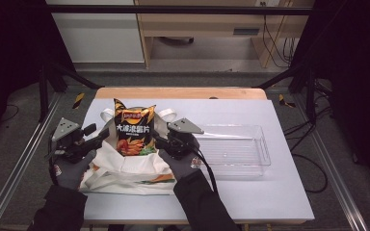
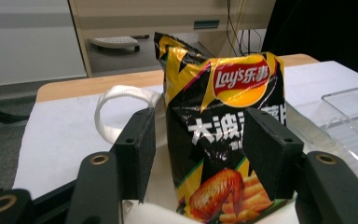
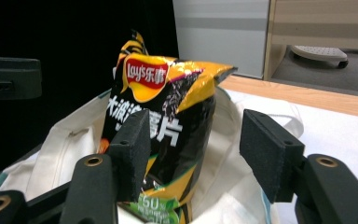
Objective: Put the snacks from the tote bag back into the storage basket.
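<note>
Seeing Lay's chip bag (image 1: 134,130) upright, long axis vertical, lower end inside white tote bag (image 1: 125,168). My left gripper (image 1: 98,137) just left of chip bag, right gripper (image 1: 160,141) just right of it, about equally near. Both sets of jaws open, holding nothing. Clear plastic tray (image 1: 236,149) right of chip bag.

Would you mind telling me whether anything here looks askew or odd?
The chip bag stands upright, half in the tote, its top corner crumpled and bent over. Neither open claw grips it. The clear tray sits square on the table.
</note>
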